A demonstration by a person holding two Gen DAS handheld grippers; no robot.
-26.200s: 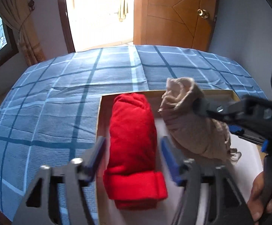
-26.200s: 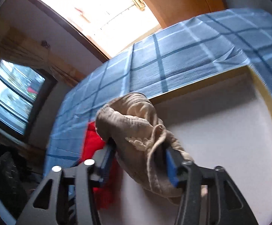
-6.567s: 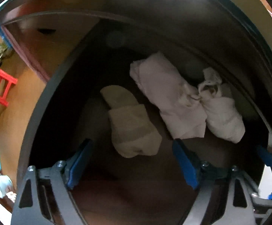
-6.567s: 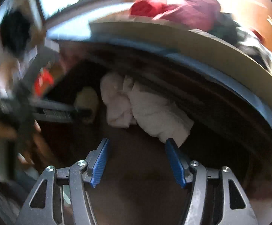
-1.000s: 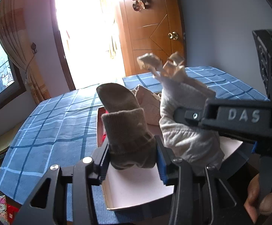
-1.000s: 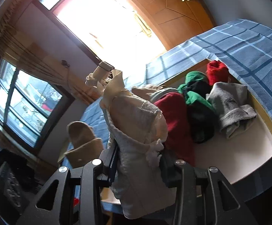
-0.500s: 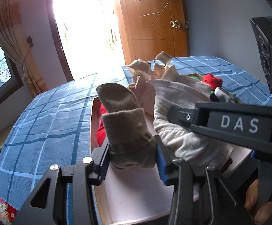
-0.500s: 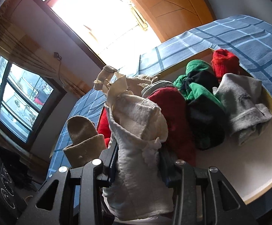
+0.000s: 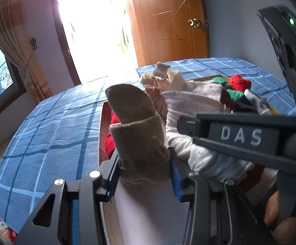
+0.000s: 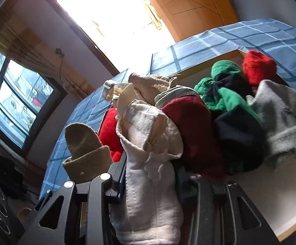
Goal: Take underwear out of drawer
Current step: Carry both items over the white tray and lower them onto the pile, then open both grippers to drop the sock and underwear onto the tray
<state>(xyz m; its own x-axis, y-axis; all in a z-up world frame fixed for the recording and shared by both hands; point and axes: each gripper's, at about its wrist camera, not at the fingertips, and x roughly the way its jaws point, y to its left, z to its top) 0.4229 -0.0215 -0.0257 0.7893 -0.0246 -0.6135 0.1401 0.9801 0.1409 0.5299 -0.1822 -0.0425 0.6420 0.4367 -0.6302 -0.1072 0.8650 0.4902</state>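
Note:
My left gripper (image 9: 144, 175) is shut on a rolled tan sock (image 9: 136, 130), which also shows at the left of the right wrist view as the tan sock (image 10: 84, 153). My right gripper (image 10: 150, 175) is shut on a rolled white garment (image 10: 150, 163); from the left wrist view the same white garment (image 9: 190, 126) hangs to the right of the sock. Both rolls hang over the near left part of a shallow white tray (image 10: 270, 200) on the bed.
The tray (image 9: 148, 214) holds red (image 10: 194, 130), green and black (image 10: 229, 106), grey (image 10: 278, 112) and beige (image 10: 150, 85) rolls. It lies on a blue checked bedspread (image 9: 52, 130). A wooden door (image 9: 168, 24) and a bright doorway stand behind; a window (image 10: 15, 102) is at the left.
Both grippers have sunk and moved forward over the tray, each keeping its roll. The pile of clothes now looks closer and larger.

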